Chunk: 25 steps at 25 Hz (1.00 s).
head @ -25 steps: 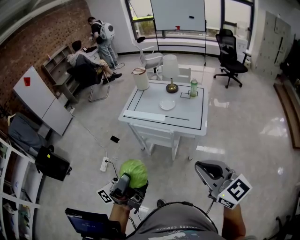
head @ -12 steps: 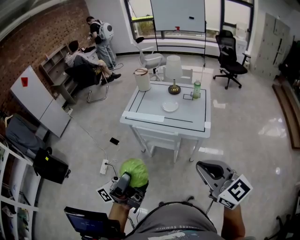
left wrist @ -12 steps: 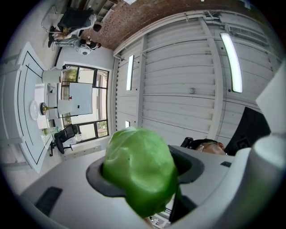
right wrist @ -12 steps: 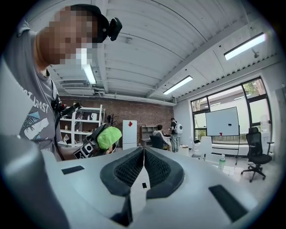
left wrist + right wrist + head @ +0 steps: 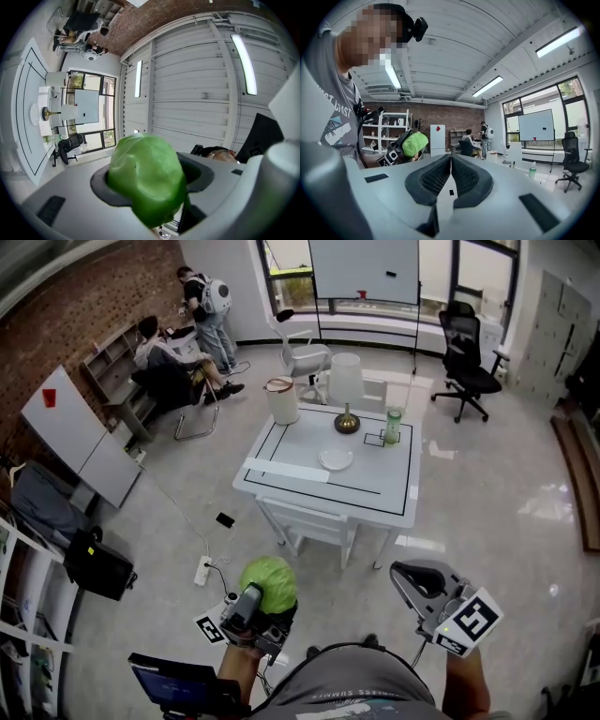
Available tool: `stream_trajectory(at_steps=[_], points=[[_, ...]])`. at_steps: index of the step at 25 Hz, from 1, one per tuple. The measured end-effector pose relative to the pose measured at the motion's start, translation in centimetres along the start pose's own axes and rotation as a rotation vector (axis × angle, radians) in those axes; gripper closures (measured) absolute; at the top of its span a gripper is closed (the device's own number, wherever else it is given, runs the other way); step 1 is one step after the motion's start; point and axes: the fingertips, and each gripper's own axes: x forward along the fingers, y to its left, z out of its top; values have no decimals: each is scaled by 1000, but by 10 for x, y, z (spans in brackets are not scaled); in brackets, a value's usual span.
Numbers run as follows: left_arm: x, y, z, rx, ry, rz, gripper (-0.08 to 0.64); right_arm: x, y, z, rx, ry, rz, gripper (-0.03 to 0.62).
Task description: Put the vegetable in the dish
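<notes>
— We stood well short of the white table (image 5: pixel 375 488). Where was the green vegetable (image 5: pixel 145 180)?
— Clamped in our left gripper (image 5: pixel 262 606). Our right gripper (image 5: pixel 451 174) was closed on nothing. The small dish (image 5: pixel 336 459) sat on that table, well apart.

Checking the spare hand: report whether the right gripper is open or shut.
Shut: on the right gripper the jaws meet, nothing between them.

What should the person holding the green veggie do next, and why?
Probably step toward the white table, carrying the green vegetable along. The left claw is clamped on it, but the dish sits on that table well ahead, seemingly out of reach from here.
</notes>
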Motion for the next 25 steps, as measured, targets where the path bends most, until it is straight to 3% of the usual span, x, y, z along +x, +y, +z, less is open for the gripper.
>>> stream_trajectory(at_steps=[14,25], points=[[43,53,-46,22,-24,28,276,-27,-74,-21,18,23,43,584],[52,74,-8,-18,20,27,276,3,-84,-14,35,16,-14,584]])
